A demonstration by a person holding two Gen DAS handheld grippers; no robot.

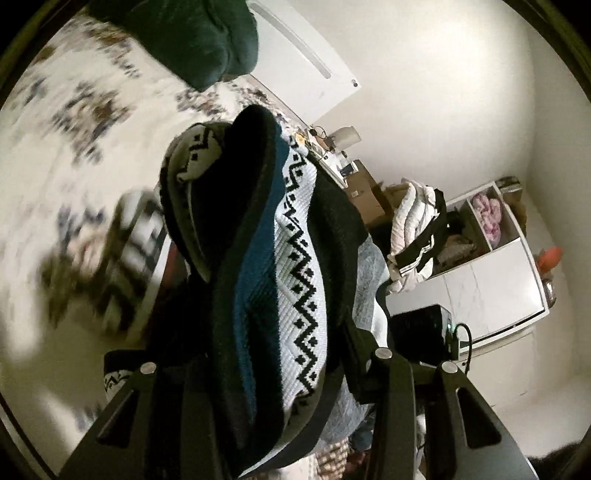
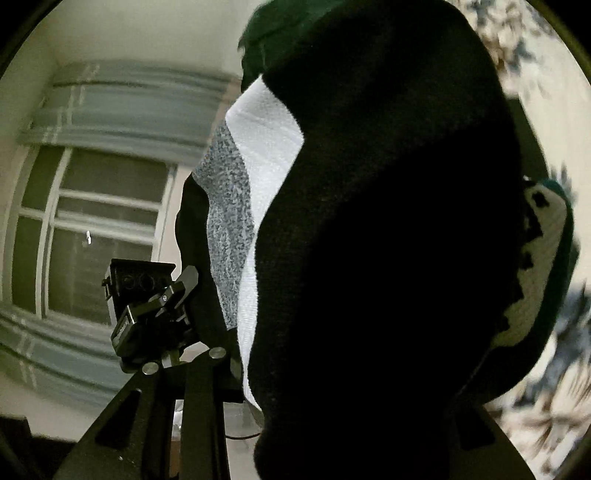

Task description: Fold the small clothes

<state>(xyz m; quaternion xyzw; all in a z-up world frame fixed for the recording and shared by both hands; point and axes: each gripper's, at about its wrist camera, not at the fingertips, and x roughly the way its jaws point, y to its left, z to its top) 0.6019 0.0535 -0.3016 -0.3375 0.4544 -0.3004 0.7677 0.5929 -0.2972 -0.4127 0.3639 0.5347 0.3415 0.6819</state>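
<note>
A knit sweater [image 1: 295, 258] in black, teal and white with a black zigzag band hangs bunched up off the bed. My left gripper [image 1: 266, 314] is shut on one part of it; the fabric covers its fingertips. In the right wrist view the sweater [image 2: 369, 221] fills most of the picture as a dark mass with white and grey-flecked panels. My right gripper [image 2: 332, 332] is shut on it, with its right finger hidden under the cloth. The left gripper [image 2: 155, 302] shows beside the sweater there, and the right gripper's body [image 1: 424, 328] shows in the left wrist view.
A bed with a floral cover [image 1: 74, 147] lies below, with a dark green cushion [image 1: 207, 33] and a blurred striped garment [image 1: 136, 236] on it. Behind stand a clothes pile [image 1: 413, 229], a cardboard box [image 1: 369, 199] and a white shelf unit [image 1: 491, 258]. A window [image 2: 99, 229] is at the left.
</note>
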